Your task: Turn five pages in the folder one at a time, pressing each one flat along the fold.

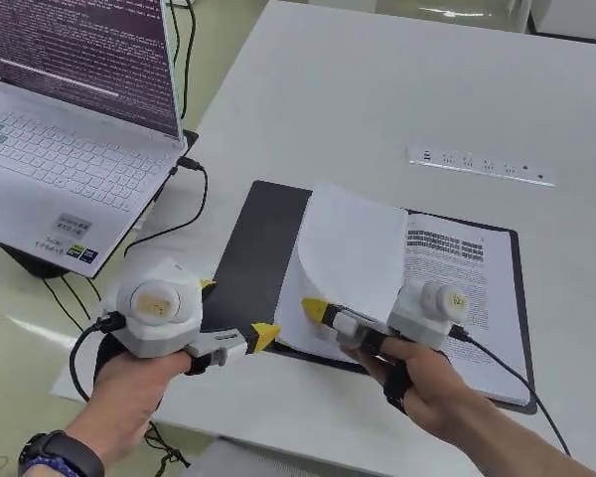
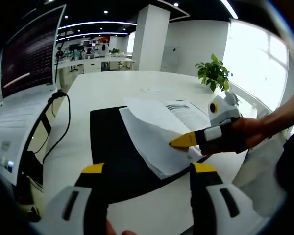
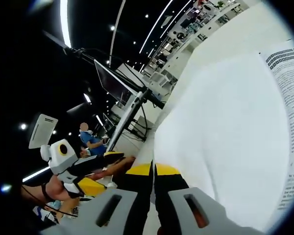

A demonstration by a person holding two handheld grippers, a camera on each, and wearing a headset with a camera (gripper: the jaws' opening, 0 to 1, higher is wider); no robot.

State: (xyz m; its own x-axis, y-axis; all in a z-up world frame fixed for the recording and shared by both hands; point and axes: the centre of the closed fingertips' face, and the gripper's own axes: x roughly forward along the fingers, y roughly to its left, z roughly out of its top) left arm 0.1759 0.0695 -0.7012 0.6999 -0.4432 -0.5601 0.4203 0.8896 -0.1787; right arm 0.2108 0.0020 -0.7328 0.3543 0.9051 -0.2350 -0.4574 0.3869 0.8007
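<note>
Folder [image 1: 253,248] open flat just right of laptop [image 1: 70,159]. Nearest, left gripper [image 2: 148,169], jaws apart, poised over bare black cover, likely ready to press. Next, right gripper [image 1: 316,309] clamped on lifted page [image 1: 348,248] at near edge, to swing it toward laptop. Fold running near-to-far; spread's long axis pointing away from laptop.
</note>
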